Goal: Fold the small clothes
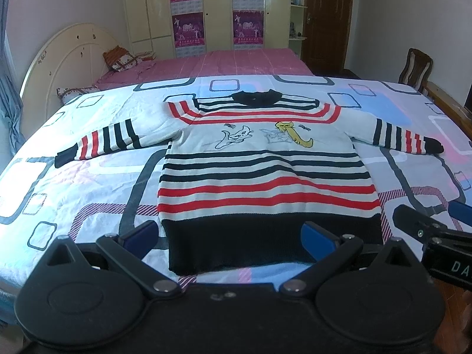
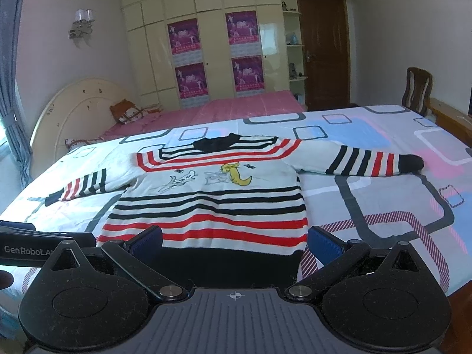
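Note:
A small striped sweater [image 1: 259, 159] in white, red and navy, with cartoon drawings on the chest, lies flat and face up on the bed, both sleeves spread out to the sides. Its dark hem is nearest me. My left gripper [image 1: 230, 237] hovers open over the hem, nothing between its blue pads. The right gripper [image 1: 433, 224] shows at the right edge of the left wrist view. In the right wrist view the same sweater [image 2: 212, 203] lies ahead, and my right gripper [image 2: 234, 243] is open above the hem's right part. The left gripper's body [image 2: 44, 244] shows at the left edge.
The patterned bedsheet [image 1: 88, 183] covers the bed around the sweater. Beyond it are a pink bed [image 1: 230, 62] with pillows, a cream headboard [image 1: 67, 59], a wardrobe with posters [image 1: 218, 8], a brown door [image 1: 327, 14] and a wooden chair [image 1: 414, 67].

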A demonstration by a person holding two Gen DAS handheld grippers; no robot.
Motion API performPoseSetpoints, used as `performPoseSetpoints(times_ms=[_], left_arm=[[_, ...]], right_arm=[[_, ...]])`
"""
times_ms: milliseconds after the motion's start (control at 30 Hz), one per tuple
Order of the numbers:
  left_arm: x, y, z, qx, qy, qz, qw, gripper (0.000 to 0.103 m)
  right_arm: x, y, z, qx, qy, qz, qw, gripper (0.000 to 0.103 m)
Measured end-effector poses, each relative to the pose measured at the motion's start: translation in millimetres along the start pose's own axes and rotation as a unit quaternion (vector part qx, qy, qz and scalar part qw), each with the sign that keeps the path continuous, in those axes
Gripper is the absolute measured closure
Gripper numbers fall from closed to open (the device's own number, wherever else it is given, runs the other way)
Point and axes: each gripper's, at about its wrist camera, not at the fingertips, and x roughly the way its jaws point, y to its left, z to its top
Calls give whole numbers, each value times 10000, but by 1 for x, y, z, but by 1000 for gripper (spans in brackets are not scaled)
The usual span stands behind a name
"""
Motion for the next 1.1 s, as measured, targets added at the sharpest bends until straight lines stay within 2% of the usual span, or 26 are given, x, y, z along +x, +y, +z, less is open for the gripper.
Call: performPoseSetpoints(times_ms=[533, 1100], left_arm=[[46, 20, 29, -35, 161, 29, 9999, 0], [140, 76, 92, 195, 205, -241, 9993, 0]], right_arm=[[40, -4, 12, 199, 91, -327, 9992, 0], [129, 30, 54, 414, 161, -838, 9955, 0]])
